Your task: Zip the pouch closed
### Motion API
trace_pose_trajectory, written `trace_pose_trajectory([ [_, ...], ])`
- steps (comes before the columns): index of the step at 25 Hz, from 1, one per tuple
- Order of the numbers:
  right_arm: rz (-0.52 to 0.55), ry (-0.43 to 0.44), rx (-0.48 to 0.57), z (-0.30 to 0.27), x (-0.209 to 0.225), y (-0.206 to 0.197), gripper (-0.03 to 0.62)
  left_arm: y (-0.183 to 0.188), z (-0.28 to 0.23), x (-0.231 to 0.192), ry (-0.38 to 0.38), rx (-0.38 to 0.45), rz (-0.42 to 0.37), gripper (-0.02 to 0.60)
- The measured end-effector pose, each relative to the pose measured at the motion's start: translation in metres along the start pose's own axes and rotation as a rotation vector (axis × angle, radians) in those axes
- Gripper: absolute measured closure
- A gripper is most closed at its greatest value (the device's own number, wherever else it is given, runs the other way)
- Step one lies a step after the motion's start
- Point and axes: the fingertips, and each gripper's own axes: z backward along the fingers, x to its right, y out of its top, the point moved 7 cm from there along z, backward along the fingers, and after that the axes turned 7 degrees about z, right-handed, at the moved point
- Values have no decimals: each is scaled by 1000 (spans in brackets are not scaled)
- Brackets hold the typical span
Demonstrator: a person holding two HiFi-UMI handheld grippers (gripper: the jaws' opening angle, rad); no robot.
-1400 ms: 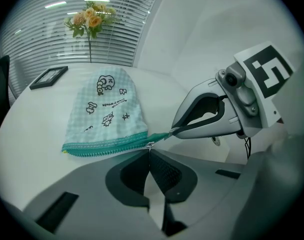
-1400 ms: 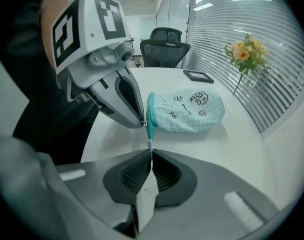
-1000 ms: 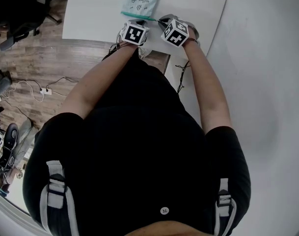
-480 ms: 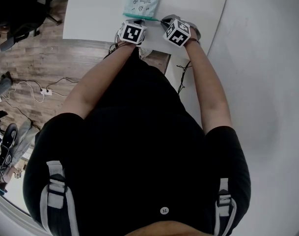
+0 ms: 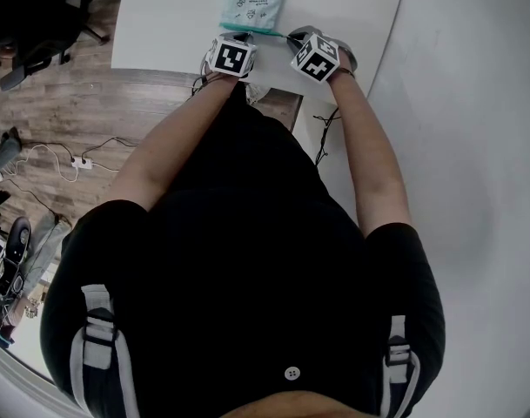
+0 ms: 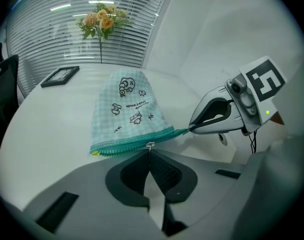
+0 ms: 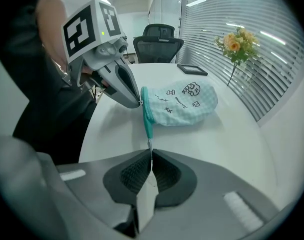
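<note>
Pinches the small metal zipper pull (image 6: 150, 145) at the very tips of the left gripper (image 6: 150, 153), with jaws pressed fully together on it. Clamps the teal end tab (image 7: 149, 134) in the right gripper (image 7: 151, 156), likewise closed tight, with no gap between the pads. Points both grippers steeply down, side by side, the right one's tips just to the right of the left one's. Runs the teal zipper (image 6: 127, 147) in 1 straight line across the 2 grips, with the pull partway along and the tab at its right end. Lays the pouch (image 6: 126, 109) flat just beyond both sets of tips: pale check cloth with small black cartoon prints, zipper edge nearest the grippers, rounded end away from them. Rests it on a white table (image 6: 47, 129). Farther beyond the left gripper, shows a dark picture frame (image 6: 60, 76) lying flat and peach flowers (image 6: 103, 19) in front of window blinds (image 6: 52, 34). Beyond the right gripper, past the left one, shows 1 black office chair (image 7: 157, 41) at the table's far side.
</note>
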Motion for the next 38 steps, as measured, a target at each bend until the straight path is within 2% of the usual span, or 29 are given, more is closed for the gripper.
trace_pose_trajectory([
  [3,-9,-2,-4,2,3,-1,578,4,6,-11,25,0,9,572],
  [18,-58,-24,-19,3,5,-17,578,-1,5,-42,59,15,75,572],
  [38,-125,-36,4,-2,3,-30,580,-6,7,-46,66,0,35,569],
])
